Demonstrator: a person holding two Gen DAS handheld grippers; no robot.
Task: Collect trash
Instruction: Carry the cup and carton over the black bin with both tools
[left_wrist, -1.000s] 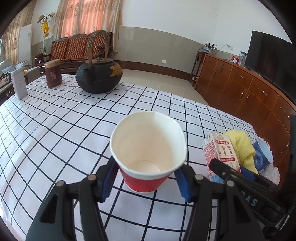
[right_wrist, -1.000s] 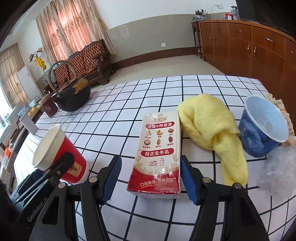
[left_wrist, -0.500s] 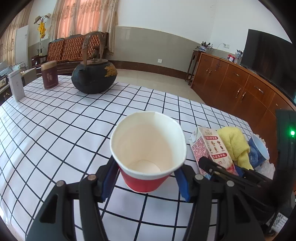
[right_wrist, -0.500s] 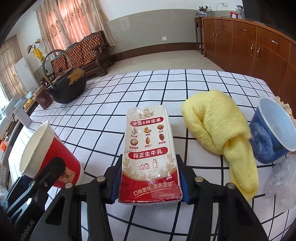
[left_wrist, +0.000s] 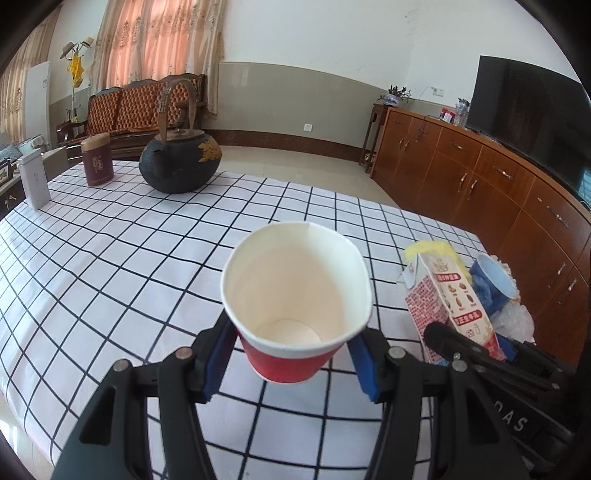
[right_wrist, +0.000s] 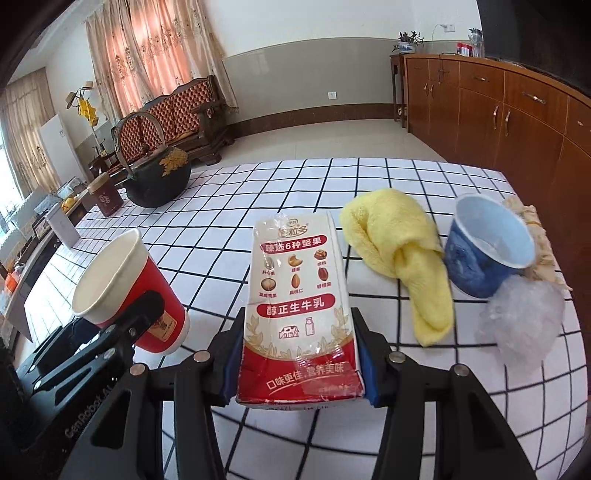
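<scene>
Left gripper (left_wrist: 293, 356) clamped on empty red paper cup with white rim (left_wrist: 295, 295), held above grid-pattern tablecloth (left_wrist: 129, 258), right gripper (right_wrist: 297, 356) jaws just closed, gripping red-and-white milk carton (right_wrist: 299, 306), yellow cloth (right_wrist: 399, 254) and blue plastic cup (right_wrist: 484, 251) beside it

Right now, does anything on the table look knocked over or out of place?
Yes: the blue cup lies tipped on its side at the table's right end, beside a crumpled yellow cloth and a wad of clear plastic.

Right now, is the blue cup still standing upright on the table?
No, the blue cup lies tipped beside the yellow cloth, its mouth facing the camera.
</scene>
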